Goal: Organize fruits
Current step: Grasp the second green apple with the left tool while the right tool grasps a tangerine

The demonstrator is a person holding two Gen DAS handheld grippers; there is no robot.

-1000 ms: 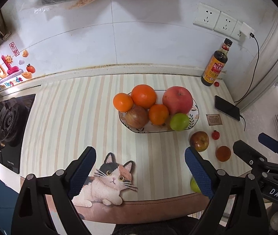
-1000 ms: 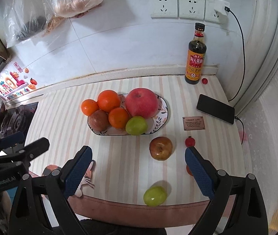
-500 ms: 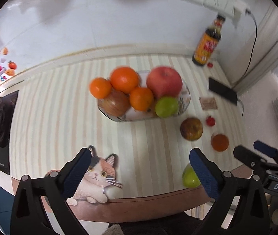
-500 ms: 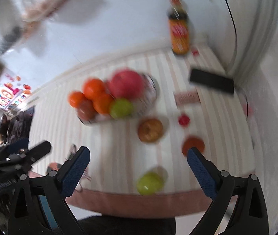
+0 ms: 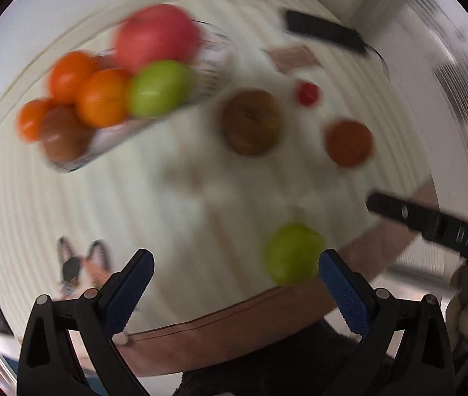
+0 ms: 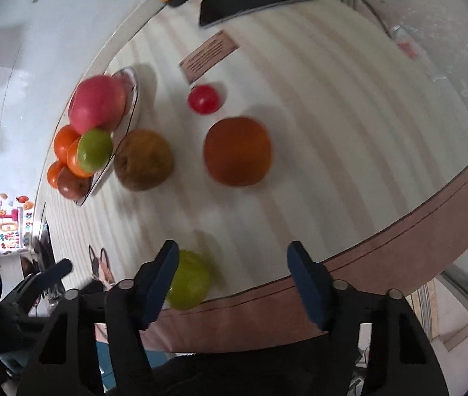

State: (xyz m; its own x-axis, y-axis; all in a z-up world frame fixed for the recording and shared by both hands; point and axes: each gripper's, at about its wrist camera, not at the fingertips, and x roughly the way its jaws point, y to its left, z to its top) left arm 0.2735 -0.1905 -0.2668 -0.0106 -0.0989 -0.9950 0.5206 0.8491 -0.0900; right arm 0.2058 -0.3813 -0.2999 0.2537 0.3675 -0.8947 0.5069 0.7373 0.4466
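Both claws are now lower and closer over the tabletop (image 6: 332, 105) than one second ago, and tilted toward the loose fruits at its right front; the left view is blurred. I judge that the picking of the loose fruits is about to start.

The left claw (image 5: 234, 292) is spread wide and empty, the green fruit (image 5: 291, 252) just beside its right finger. The right claw (image 6: 234, 285) is also spread and empty; the same green fruit (image 6: 189, 280) lies at its left finger, near the tabletop edge.

Loose on the tabletop are four fruits: one green fruit, one dark orange (image 6: 237, 151), one brown apple (image 6: 143, 160) just beside the plate (image 6: 131, 99), and one small red fruit (image 6: 203, 99).

Farther, the plate holds six: three oranges, one brownish fruit, one green, one big red apple (image 6: 97, 104).
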